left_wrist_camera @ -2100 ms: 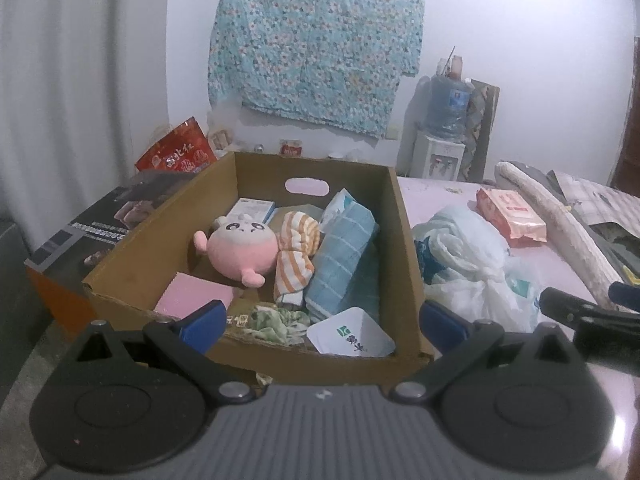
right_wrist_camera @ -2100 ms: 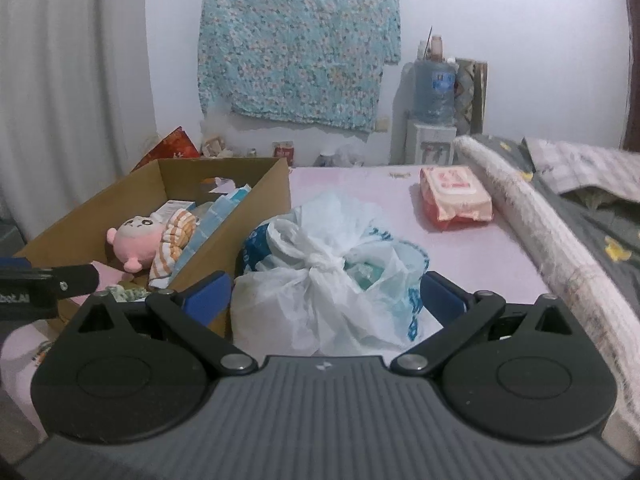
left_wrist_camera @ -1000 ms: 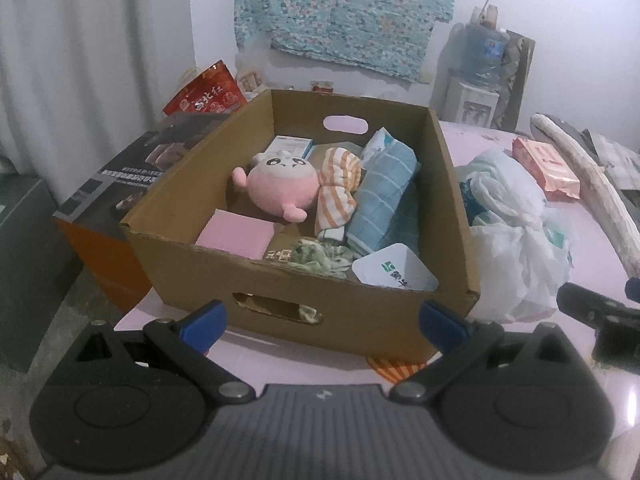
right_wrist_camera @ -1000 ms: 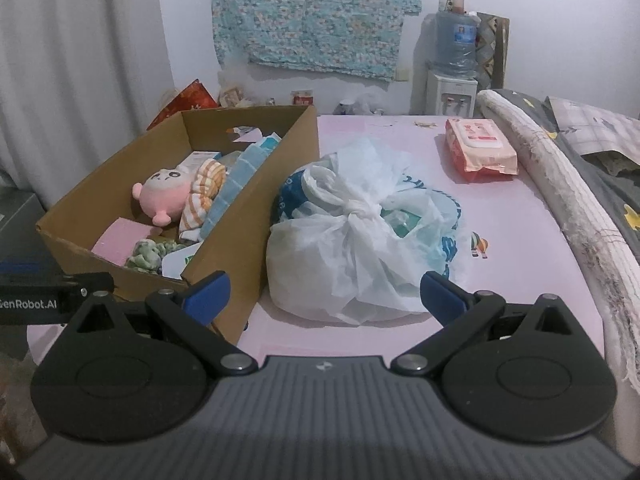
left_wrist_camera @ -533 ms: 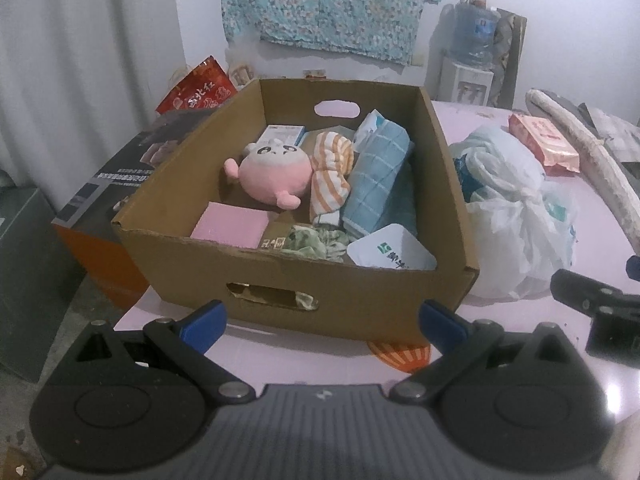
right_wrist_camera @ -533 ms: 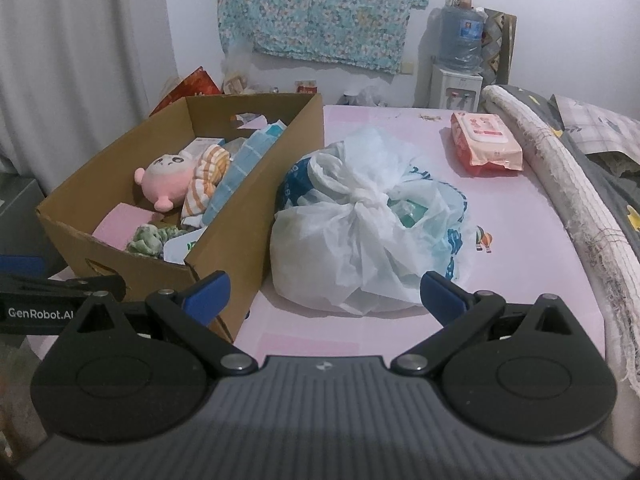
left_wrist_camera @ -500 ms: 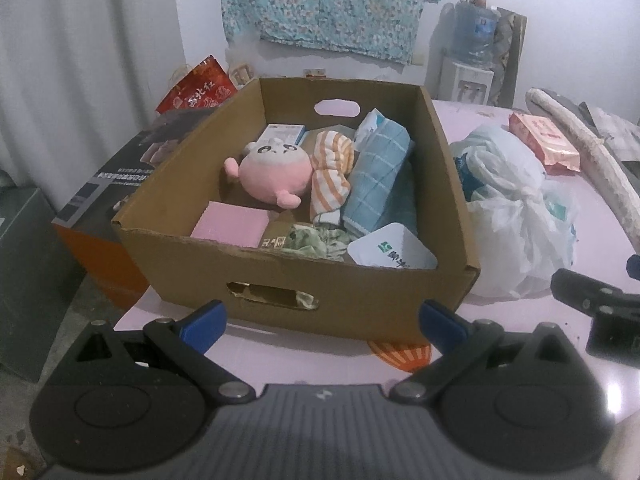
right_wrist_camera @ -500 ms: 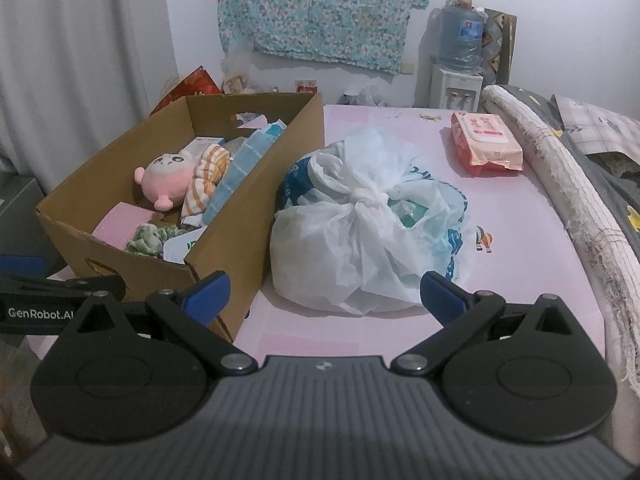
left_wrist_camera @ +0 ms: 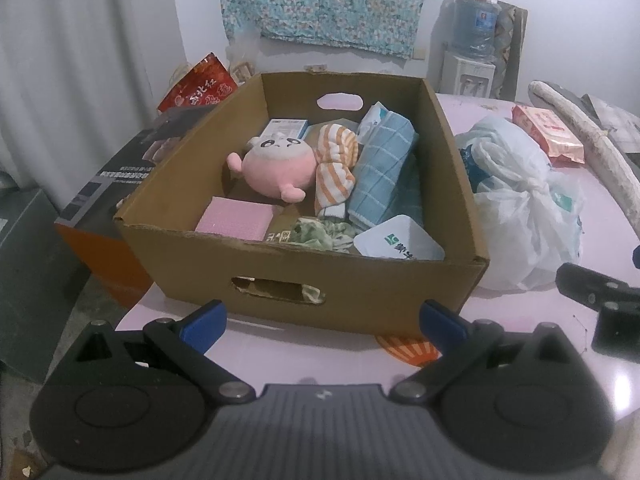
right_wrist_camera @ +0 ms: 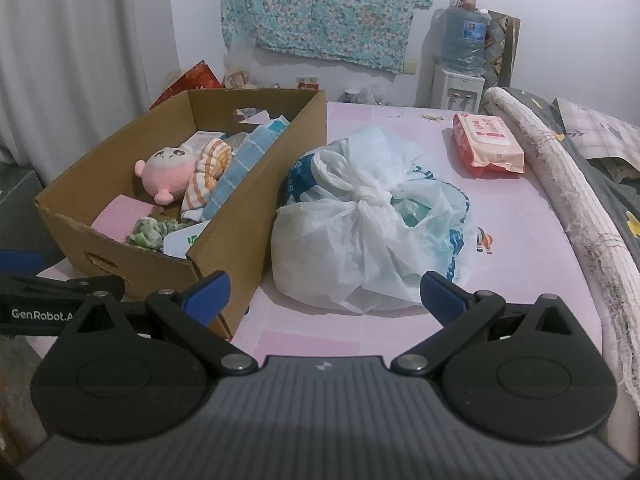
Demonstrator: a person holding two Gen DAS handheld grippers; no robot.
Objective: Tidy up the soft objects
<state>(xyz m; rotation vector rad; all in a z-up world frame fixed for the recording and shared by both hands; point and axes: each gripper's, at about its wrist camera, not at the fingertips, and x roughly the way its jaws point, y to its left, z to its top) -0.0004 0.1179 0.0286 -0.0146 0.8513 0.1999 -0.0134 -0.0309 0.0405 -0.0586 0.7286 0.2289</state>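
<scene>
A pink bench (right_wrist_camera: 520,216) carries a cardboard box (left_wrist_camera: 320,280) of soft things. The pink plush (left_wrist_camera: 276,164) lies inside it, straight ahead of the left tool (left_wrist_camera: 322,320), which is nearer; both it and the right tool (right_wrist_camera: 324,292) gape empty.

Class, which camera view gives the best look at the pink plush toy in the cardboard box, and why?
The left wrist view: it looks down into the cardboard box, showing the pink plush toy whole, face and limbs. The right wrist view shows it smaller, from the side, beside the striped cloth.
</scene>
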